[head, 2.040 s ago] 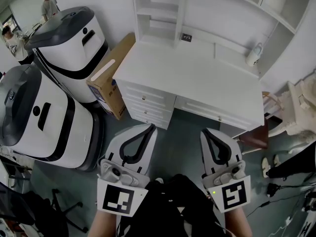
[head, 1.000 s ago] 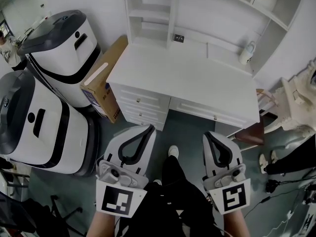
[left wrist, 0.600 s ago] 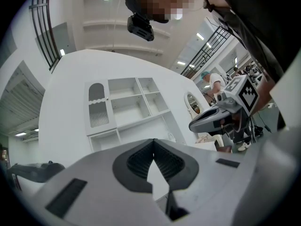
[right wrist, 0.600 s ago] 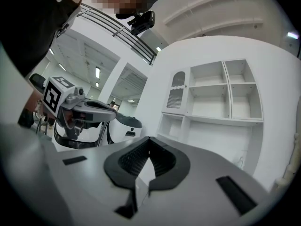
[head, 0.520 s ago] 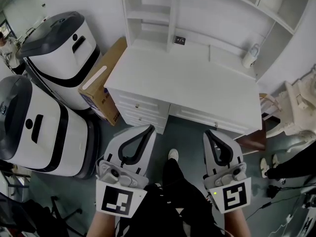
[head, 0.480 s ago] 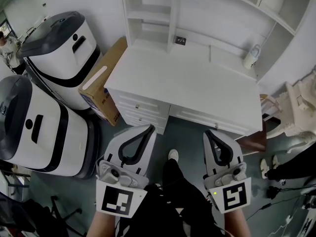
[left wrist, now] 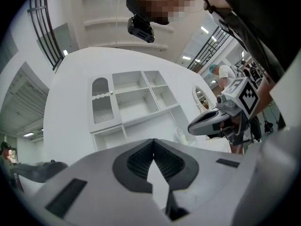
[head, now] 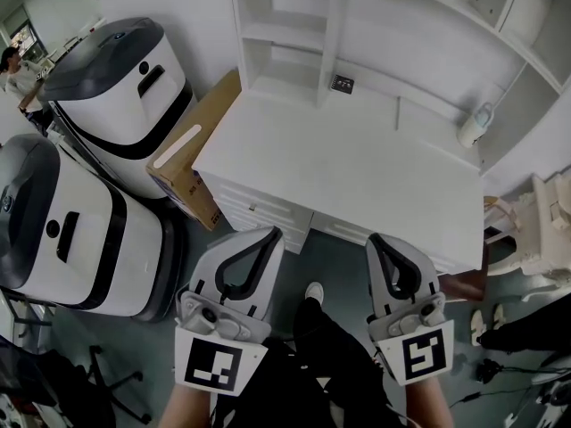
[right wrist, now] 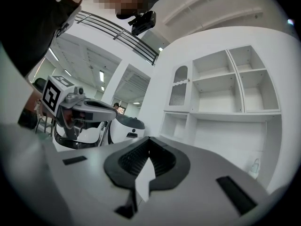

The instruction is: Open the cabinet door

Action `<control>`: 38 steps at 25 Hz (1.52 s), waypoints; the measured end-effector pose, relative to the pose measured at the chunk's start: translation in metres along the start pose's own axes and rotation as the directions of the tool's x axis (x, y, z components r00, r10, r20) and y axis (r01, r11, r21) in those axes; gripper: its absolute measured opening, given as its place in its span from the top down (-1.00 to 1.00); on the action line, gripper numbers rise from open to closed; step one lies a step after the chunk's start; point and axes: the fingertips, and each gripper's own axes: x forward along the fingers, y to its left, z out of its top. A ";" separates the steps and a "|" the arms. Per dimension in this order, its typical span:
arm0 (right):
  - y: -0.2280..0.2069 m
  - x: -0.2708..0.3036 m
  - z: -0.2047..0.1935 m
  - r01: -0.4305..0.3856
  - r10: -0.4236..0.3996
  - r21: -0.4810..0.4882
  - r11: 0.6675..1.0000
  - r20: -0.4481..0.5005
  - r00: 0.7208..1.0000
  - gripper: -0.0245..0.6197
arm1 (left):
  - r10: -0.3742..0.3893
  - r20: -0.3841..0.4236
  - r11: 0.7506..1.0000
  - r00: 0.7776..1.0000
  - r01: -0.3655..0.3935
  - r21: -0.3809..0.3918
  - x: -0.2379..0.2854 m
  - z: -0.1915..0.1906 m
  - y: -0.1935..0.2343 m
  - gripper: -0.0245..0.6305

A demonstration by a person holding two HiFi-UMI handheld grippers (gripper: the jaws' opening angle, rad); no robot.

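Note:
A white desk carries a white hutch of open shelves. The hutch's cabinet door, arched and slatted, shows at its upper left in the left gripper view and in the right gripper view; it is closed. My left gripper and right gripper are held level side by side, short of the desk's front edge. Both are shut with nothing between the jaws, as the left gripper and right gripper views show. Neither touches the desk.
Two big white-and-grey machines stand left of the desk, with a cardboard box leaning between them and the drawers. A small bottle sits at the desk's back right. A brown stool stands at the right.
The desk and hutch have drawn nearer and sit lower right in the head view. Both grippers keep their places in the view, still shut. The person's foot has stepped forward.

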 end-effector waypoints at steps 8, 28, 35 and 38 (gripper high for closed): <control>-0.043 0.039 -0.009 -0.033 0.032 0.016 0.999 0.016 0.999 0.92 | 0.023 -0.032 1.000 0.999 -0.023 0.012 0.050 -0.009 0.015 0.93; -0.142 0.125 -0.030 -0.123 0.123 0.002 0.992 0.038 0.992 0.92 | 0.151 -0.070 0.986 0.986 -0.144 0.088 0.160 -0.023 0.069 0.93; -0.159 0.136 -0.036 -0.133 0.132 0.020 0.991 0.050 0.990 0.92 | 0.169 -0.076 0.985 0.983 -0.165 0.056 0.177 -0.025 0.075 0.93; -0.163 0.138 -0.037 -0.135 0.132 0.039 0.990 0.054 0.990 0.92 | 0.156 -0.081 0.986 0.984 -0.151 0.066 0.182 -0.024 0.072 0.93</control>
